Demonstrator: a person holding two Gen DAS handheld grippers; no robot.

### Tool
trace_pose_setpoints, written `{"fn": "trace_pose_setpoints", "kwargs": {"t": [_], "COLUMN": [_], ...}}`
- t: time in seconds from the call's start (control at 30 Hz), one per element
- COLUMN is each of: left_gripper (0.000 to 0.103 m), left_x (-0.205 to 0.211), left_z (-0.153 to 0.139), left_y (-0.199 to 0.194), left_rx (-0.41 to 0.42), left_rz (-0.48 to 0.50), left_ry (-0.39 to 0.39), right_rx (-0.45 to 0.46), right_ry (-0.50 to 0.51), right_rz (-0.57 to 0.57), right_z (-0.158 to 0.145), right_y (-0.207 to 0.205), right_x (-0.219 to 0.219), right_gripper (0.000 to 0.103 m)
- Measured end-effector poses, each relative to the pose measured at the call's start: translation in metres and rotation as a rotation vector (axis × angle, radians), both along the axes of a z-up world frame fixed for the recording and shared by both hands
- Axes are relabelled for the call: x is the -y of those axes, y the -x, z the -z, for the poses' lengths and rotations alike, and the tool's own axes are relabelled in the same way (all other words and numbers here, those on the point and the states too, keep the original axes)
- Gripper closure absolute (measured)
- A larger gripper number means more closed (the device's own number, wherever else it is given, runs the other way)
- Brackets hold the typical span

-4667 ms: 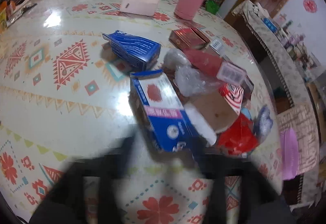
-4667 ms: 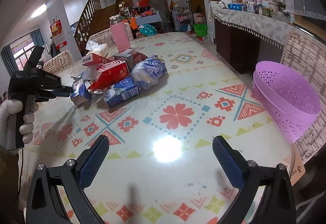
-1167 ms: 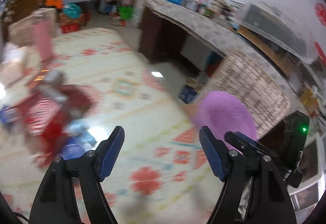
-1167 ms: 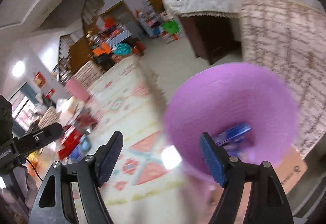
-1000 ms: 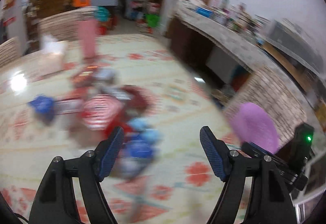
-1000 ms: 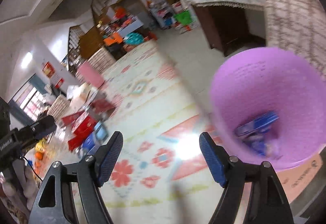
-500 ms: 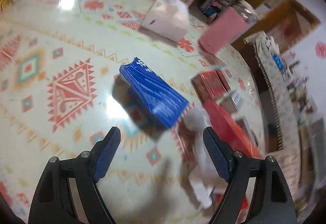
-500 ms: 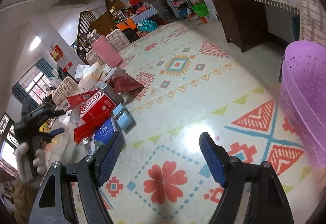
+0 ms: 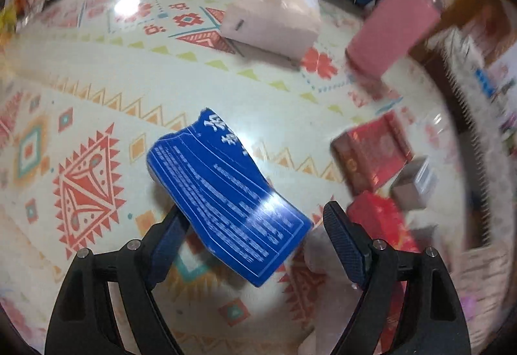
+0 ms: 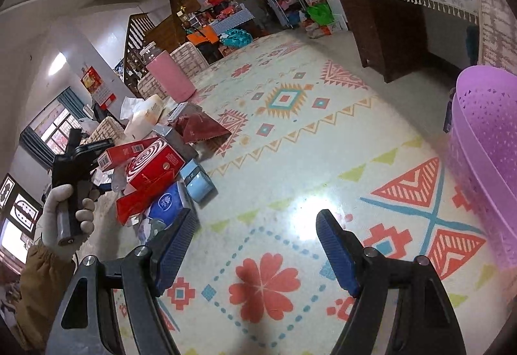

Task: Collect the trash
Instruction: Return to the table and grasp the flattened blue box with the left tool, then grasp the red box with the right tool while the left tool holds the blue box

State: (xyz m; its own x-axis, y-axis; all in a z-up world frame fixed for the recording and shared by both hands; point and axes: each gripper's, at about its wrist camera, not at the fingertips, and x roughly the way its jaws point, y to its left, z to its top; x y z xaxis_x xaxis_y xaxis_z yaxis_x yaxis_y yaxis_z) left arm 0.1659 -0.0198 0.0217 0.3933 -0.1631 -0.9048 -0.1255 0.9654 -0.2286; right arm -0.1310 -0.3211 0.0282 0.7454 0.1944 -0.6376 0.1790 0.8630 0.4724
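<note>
Landmark: I take the blue carton on the patterned tablecloth as reference for all places below.

Blue carton, position: it lies flat on the cloth, between the two fingers of my left gripper, its near end overlapping the left finger in the left wrist view.

Blue carton, long axis: it runs diagonally, far end toward the upper left of the view, near end toward the lower right; white print covers the upper face.

Left gripper, state: jaws spread wide; the right finger stands apart from the carton, and whether the left one touches it I cannot tell.

Right gripper, state: jaws wide apart over bare cloth, nothing between them.

Beyond the carton: a white tissue box, and right of that a pink jar.

Right of the carton: dark red box, small grey box, bright red packaging, all blurred.

Trash pile, right wrist view: red boxes, a pale blue packet and a blue pack heaped together; my gloved left hand holds its gripper handle just beside the heap.

Purple basket: at the table's edge, well apart from the pile.
</note>
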Motion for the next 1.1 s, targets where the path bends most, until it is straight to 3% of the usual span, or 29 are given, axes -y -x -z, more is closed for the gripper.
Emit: {"fn": "trace_pose_setpoints", "kwargs": {"t": [0.03,0.13,0.27,0.5,0.63,0.73,0.9,1.0,1.1], "left_gripper": [0.021,0.056,0.056,0.056,0.056,0.056,0.056,0.056,0.056], "left_x": [0.005,0.008,-0.001,-0.022,-0.018,-0.017,-0.032,-0.045,-0.058], "left_z": [0.0,-0.001,-0.008,-0.029,-0.034,-0.036,-0.033,-0.027,-0.021], "left_y": [0.002,0.011,0.036,0.113,0.131,0.132,0.129,0.129,0.123], "left_rx": [0.0,0.012,0.026,0.145,0.266,0.294,0.286,0.282,0.255], "left_rz": [0.014,0.026,0.062,0.11,0.152,0.174,0.163,0.131,0.091], "left_ry": [-0.023,-0.072,-0.017,0.092,0.092,0.092,0.141,0.119,0.128], "right_rx": [0.0,0.001,0.0,-0.008,-0.023,-0.027,-0.004,-0.028,-0.072], "right_ry": [0.001,0.0,0.006,0.027,0.052,0.026,0.022,0.028,0.113], "right_rz": [-0.001,-0.002,-0.003,-0.007,-0.031,-0.059,-0.181,-0.274,-0.326], "right_z": [0.0,0.0,0.0,-0.001,-0.003,-0.011,-0.05,-0.072,-0.089], "right_y": [0.0,0.0,0.0,-0.002,-0.006,-0.015,-0.055,-0.098,-0.142], "right_x": [0.0,0.0,-0.002,-0.005,-0.013,-0.021,-0.061,-0.095,-0.132], "right_gripper": [0.022,0.022,0.021,0.021,0.021,0.021,0.021,0.021,0.021]}}
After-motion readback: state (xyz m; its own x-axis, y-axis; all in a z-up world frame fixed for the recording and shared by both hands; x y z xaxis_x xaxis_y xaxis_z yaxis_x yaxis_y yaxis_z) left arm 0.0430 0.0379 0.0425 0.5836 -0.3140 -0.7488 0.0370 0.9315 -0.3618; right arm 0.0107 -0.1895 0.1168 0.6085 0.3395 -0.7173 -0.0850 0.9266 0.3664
